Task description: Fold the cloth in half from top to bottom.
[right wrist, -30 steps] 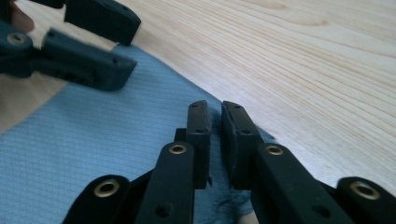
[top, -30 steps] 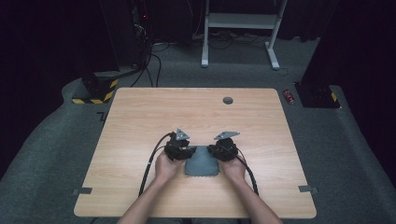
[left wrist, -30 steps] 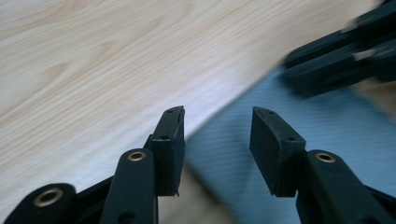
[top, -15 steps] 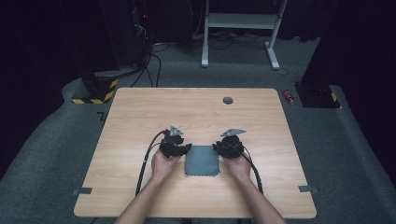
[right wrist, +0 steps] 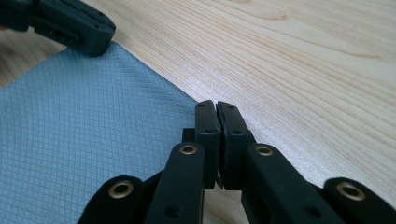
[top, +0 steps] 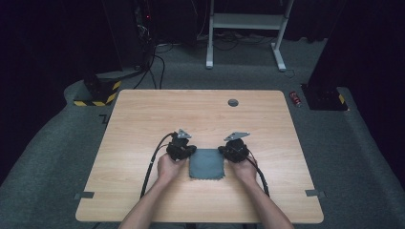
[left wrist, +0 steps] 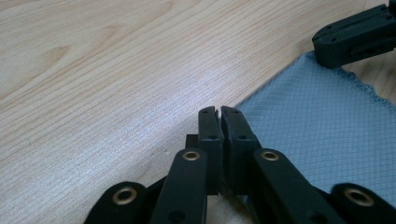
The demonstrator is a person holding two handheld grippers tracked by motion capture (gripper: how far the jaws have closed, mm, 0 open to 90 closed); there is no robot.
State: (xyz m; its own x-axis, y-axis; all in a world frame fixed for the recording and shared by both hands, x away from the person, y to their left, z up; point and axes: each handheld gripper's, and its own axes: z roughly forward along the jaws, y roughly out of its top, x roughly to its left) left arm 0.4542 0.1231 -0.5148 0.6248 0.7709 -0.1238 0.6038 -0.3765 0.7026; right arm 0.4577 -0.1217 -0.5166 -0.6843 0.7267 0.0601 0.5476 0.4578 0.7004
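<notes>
A small grey-blue cloth (top: pixel 206 163) is laid flat on the counter (top: pixel 143 119), close to the near edge. It is placed between the two claws, most likely so that it can be pulled smooth or folded from both sides at once.

The left claw (top: pixel 190 151) is held at the far left corner of the cloth. In the left claw view, its jaws are pressed together, with almost no gap between them. The cloth (left wrist: pixel 317 121) is seen just to the right of this claw (left wrist: pixel 219 110), and its edge runs in under the jaws. Whether a bit of cloth is pinched there cannot be told, because that spot is hidden by the jaws.

The right claw (top: pixel 224 150) is held at the far right corner of the cloth. Its jaws are pressed together too. In the right claw view, the cloth (right wrist: pixel 88 135) is spread out to the left of this claw (right wrist: pixel 215 103), and its edge slips in beneath the jaws. A pinch cannot be told here either.

Each claw is seen by the other across the cloth, resting on the opposite corner. Both claws are probably kept low and level so the cloth stays flat. The corners are likely chosen because a cloth is easy to move from there.
</notes>
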